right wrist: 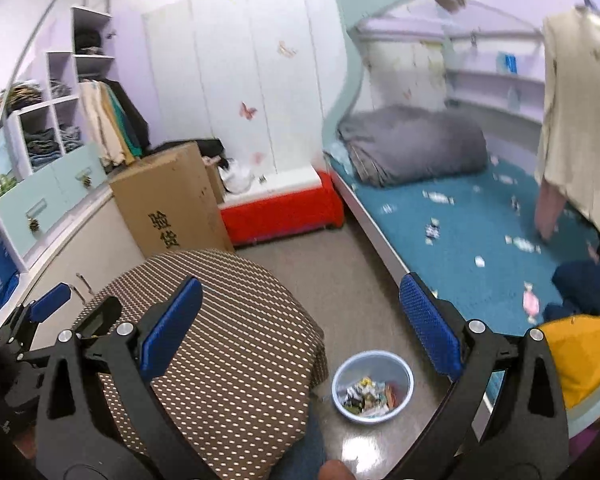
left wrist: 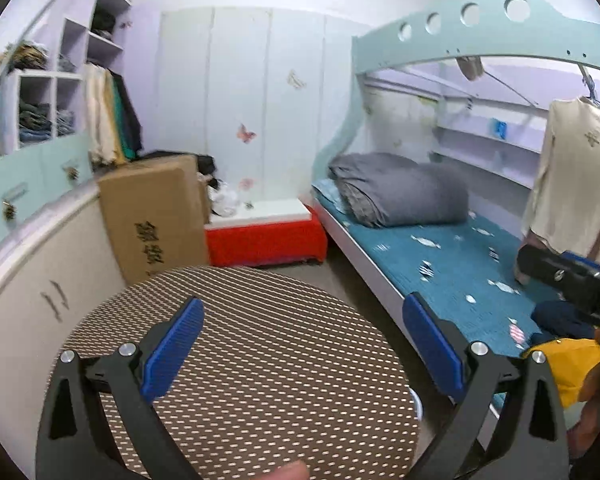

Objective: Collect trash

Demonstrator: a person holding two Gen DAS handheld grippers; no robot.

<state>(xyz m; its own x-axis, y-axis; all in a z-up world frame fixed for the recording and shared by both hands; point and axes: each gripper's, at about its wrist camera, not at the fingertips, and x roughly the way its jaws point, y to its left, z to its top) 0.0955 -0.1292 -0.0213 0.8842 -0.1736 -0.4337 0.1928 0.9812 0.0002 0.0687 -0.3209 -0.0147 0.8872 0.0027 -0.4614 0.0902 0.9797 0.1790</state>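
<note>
At the time of inspection, small wrappers (right wrist: pixel 435 232) lay scattered across the teal sheet of the lower bunk bed (right wrist: pixel 452 240), well apart from one another, between the folded grey quilt (right wrist: pixel 412 144) and the dark and yellow clothing at the near end. A pale blue basin (right wrist: pixel 372 386) stood on the floor between the bed edge and the round patterned stool (right wrist: pixel 204 360); it already held a heap of wrappers, so collection appeared to be under way but unfinished. The step in hand was judged to be a reach toward the bed for the next piece. It would be done well by taking the nearest wrapper first, bringing the pads down flat against the sheet so the thin paper is pinched rather than pushed, avoiding a fold of bedding, and keeping clear of the cream garment (right wrist: pixel 576 112) hanging over the mattress. The right gripper (right wrist: pixel 300 324) stood spread wide, its blue pads (right wrist: pixel 428 324) far apart, gripping nothing and touching nothing. The left gripper (left wrist: pixel 304 344) was likewise spread wide and empty, held above the stool without visible contact.
</note>
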